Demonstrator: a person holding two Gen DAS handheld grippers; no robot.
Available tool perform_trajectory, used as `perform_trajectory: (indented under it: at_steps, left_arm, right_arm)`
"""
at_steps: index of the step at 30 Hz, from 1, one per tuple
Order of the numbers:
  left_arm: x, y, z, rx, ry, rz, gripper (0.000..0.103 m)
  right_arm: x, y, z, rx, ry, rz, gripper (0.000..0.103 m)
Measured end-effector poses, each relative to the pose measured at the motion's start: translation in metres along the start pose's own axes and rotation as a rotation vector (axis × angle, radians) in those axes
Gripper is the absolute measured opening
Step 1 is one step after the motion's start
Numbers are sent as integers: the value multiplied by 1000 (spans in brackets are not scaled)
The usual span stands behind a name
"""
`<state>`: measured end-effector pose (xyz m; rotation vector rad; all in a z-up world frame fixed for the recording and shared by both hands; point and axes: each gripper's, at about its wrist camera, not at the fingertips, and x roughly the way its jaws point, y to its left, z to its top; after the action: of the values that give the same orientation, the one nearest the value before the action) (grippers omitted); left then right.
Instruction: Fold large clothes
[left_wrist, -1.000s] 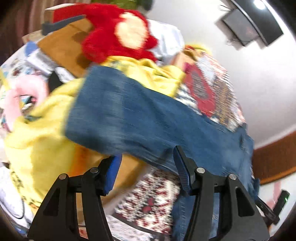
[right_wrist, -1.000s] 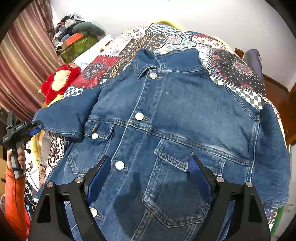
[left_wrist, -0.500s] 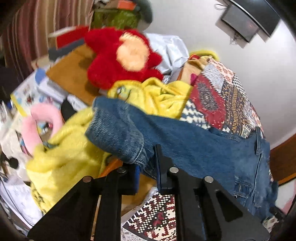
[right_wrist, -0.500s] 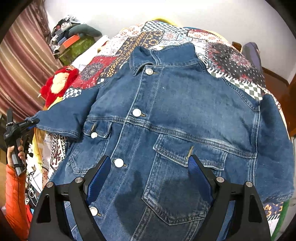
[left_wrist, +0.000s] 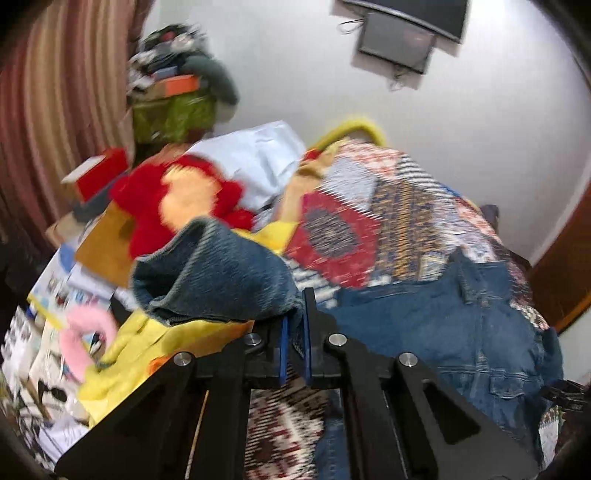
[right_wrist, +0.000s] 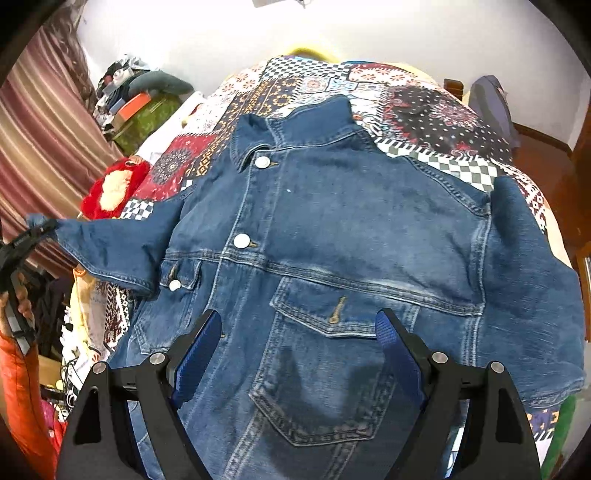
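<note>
The denim jacket (right_wrist: 332, 229) lies front-up and buttoned across the patterned bedspread (right_wrist: 424, 110), its sleeve cuff (left_wrist: 221, 273) clamped tight in the left tool (left_wrist: 294, 345) at the bed's edge near the red plush toy (left_wrist: 177, 199), while the right tool (right_wrist: 295, 354) hangs wide apart over the chest pocket, gripping nothing.

Denim jacket (right_wrist: 332, 240) blankets most of the bed (right_wrist: 424, 107), with open quilt beyond its collar. Left of the bed it's crowded: red plush toy (left_wrist: 177, 199), yellow cloth (left_wrist: 125, 350), stacked boxes (left_wrist: 173, 110) against the curtain (right_wrist: 40, 147).
</note>
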<state>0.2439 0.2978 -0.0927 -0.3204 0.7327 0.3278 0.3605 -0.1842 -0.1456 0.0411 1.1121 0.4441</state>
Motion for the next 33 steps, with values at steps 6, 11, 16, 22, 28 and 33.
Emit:
perform_trajectory:
  at_steps: [6,11,16,22,28,33]
  left_arm:
    - [-17,-91,21,133,-77,-150,5]
    - [-16,-184,22,266,-79,-316,5]
    - [2,-266,-5,382,7,-455,4]
    - [49,-331,-71,521,212,-523,3]
    - [85,-345,-131,589,429,-544,4]
    - [79,-340,-147,626,458,-524,5]
  right_arm:
    - [-6,-19,0,32,-12,-8,84]
    - [-20,-32,3,48,-42,-14,84]
    - [-40,-46,4,57,-82,-39,84]
    - [-60,-65,2,71,-110,-76,84]
    - [-59,-79,-4,89,-84,-104,84]
    - [-51,-74,-4,93,-67,-92,84]
